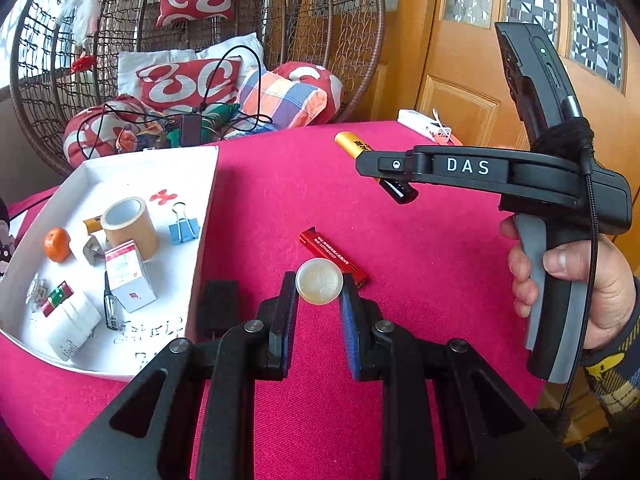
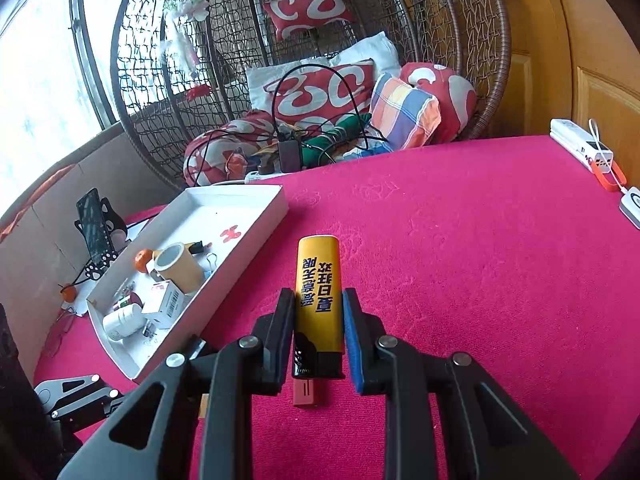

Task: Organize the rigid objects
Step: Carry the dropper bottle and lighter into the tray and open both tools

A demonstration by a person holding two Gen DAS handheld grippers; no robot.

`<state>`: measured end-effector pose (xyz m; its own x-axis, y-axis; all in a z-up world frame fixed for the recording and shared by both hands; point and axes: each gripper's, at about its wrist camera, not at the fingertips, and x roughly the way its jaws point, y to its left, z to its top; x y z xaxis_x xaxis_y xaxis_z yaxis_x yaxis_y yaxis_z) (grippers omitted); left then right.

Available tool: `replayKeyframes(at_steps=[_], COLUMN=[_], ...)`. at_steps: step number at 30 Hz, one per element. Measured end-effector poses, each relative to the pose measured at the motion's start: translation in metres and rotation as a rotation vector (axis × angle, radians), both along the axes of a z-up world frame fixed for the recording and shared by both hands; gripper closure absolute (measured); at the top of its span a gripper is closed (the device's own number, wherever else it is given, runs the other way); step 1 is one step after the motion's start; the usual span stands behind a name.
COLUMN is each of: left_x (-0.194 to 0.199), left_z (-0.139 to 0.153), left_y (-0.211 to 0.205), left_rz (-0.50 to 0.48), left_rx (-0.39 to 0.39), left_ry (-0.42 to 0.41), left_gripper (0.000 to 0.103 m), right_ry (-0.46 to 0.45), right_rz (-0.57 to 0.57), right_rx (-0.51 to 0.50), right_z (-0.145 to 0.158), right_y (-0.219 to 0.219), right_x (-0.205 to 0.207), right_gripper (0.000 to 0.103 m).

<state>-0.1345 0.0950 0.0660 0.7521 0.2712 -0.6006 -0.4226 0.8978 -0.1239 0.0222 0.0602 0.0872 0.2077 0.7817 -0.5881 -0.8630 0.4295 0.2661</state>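
Setting: pink-clothed tabletop [image 2: 460, 240] before a wicker hanging chair.
Left tool [image 1: 319, 282]: we grip a round pale coin-like disc [image 1: 319, 281], jaws closed on its edges.
Right tool [image 2: 318, 304]: we clamp one yellow lighter [image 2: 319, 292], long axis pointing away from us.
Turning relation: white tray [image 2: 256, 224] lies forward-left of both tools; our left hand is nearer.
Count: one red lighter [image 1: 334, 255] loose on the tabletop; one tape roll [image 1: 130, 226], one blue binder clip [image 1: 184, 226] inside.
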Motion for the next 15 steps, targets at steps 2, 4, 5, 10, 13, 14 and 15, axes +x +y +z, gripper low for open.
replayKeyframes(at_steps=[2, 4, 5, 10, 13, 14, 15], left_x=[-0.006, -0.014, -0.018, -0.039, -0.051, -0.055, -0.059], left_z=[0.008, 0.015, 0.018, 0.027, 0.029, 0.030, 0.030], left_y=[0.006, 0.012, 0.015, 0.037, 0.051, 0.054, 0.057], left_rz=[0.021, 0.045, 0.058, 0.133, 0.180, 0.194, 0.208], left_rx=[0.001, 0.004, 0.004, -0.002, -0.013, -0.012, -0.011], left_ry=[-0.024, -0.047, -0.057, -0.090, -0.107, -0.112, -0.113], left_gripper=[0.083, 0.083, 0.083, 0.083, 0.083, 0.083, 0.083], right_ry=[-0.002, -0.009, -0.011, -0.006, -0.014, -0.012, -0.007], right_rz=[0.017, 0.030, 0.040, 0.070, 0.092, 0.102, 0.112], right_rx=[0.022, 0.039, 0.044, 0.059, 0.057, 0.054, 0.053], right_z=[0.008, 0.015, 0.018, 0.024, 0.027, 0.028, 0.029], right_y=[0.001, 0.002, 0.003, 0.010, 0.017, 0.021, 0.024], right_x=[-0.005, -0.011, -0.014, -0.022, -0.028, -0.030, -0.031], right_gripper=[0.080, 0.080, 0.080, 0.080, 0.080, 0.080, 0.080])
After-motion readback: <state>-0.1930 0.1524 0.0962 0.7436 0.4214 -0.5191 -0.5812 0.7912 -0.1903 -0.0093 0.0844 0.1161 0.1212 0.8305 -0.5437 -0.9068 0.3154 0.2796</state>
